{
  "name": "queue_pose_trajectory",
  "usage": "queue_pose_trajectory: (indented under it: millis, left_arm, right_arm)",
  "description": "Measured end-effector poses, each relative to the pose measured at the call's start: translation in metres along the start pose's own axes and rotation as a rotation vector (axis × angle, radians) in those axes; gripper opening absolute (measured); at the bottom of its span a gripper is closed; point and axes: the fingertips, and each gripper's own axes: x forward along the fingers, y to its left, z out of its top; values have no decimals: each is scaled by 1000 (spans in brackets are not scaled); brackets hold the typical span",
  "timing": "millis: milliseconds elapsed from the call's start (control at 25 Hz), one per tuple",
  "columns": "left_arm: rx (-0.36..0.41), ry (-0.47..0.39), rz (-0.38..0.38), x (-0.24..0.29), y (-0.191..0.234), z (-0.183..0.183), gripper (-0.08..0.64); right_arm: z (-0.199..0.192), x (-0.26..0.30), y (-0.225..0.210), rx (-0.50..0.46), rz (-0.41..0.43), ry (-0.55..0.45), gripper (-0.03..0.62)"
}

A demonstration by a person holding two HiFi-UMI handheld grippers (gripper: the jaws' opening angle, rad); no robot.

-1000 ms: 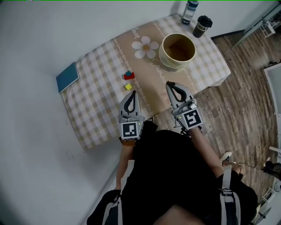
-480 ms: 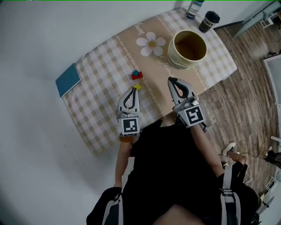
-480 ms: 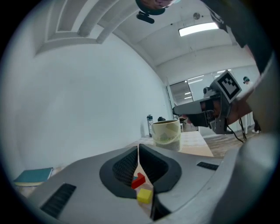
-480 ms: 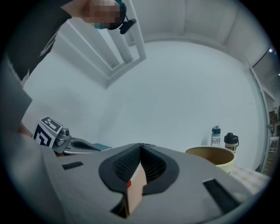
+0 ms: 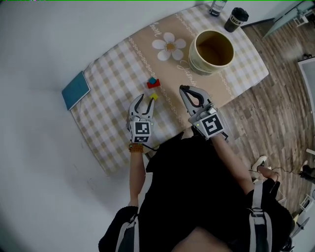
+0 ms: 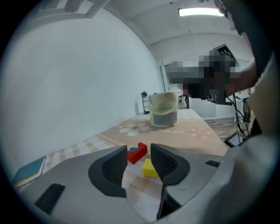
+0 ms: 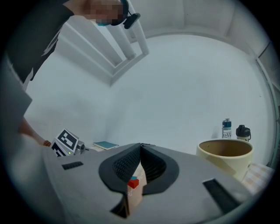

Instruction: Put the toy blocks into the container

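Observation:
A yellow block [image 5: 154, 97] [image 6: 149, 168] lies on the checked tablecloth [image 5: 110, 123]. Just beyond it sits a red block [image 5: 153, 84] [image 6: 138, 153] with a small blue block [image 5: 152, 79] on top. My left gripper [image 5: 142, 101] [image 6: 139, 149] is low over the cloth, and its jaws have just been opening. They stand open, with the yellow block just ahead of the tips and nothing pressed. My right gripper [image 5: 183, 89] [image 7: 141, 147] hovers to the right, shut and holding nothing. The cream container [image 5: 213, 49] [image 6: 164, 109] [image 7: 225, 153] stands at the far right and looks empty from above.
A blue book [image 5: 76, 90] [image 7: 105, 145] lies at the table's left edge. A bottle [image 5: 216, 7] [image 7: 226, 128] and a black cup [image 5: 236, 19] [image 7: 243, 131] stand behind the container. Wooden floor [image 5: 275, 113] lies to the right of the table.
My left gripper has sunk toward the table, come closer to the yellow block, and opened its jaws. My right gripper has shifted a little to the left, still shut.

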Motion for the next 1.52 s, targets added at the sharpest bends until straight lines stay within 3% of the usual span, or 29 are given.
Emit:
queue_pose_trajectory:
  millis: [240, 600, 680, 1000, 1240, 1520]
  left_arm:
    - [24, 77, -98, 20, -25, -23, 199]
    - [-25, 165, -122, 32, -29, -49, 199]
    - [-39, 180, -123, 33, -28, -52, 172]
    - [-92, 164, -88, 34, -23, -46, 143]
    - [-105, 127, -52, 28, -25, -13, 135]
    - [-179, 63, 75, 28, -27, 34, 133]
  right_arm:
    - [-10, 2, 5, 1, 12, 25, 3]
    - [-11, 3, -1, -5, 1, 36, 3]
    - [-10, 4, -1, -10, 0, 37, 3]
    - [-9, 3, -11, -3, 6, 42, 3]
    - [-8, -1, -27, 2, 46, 40, 3]
    - [-2, -11, -54, 4, 142, 34, 3]
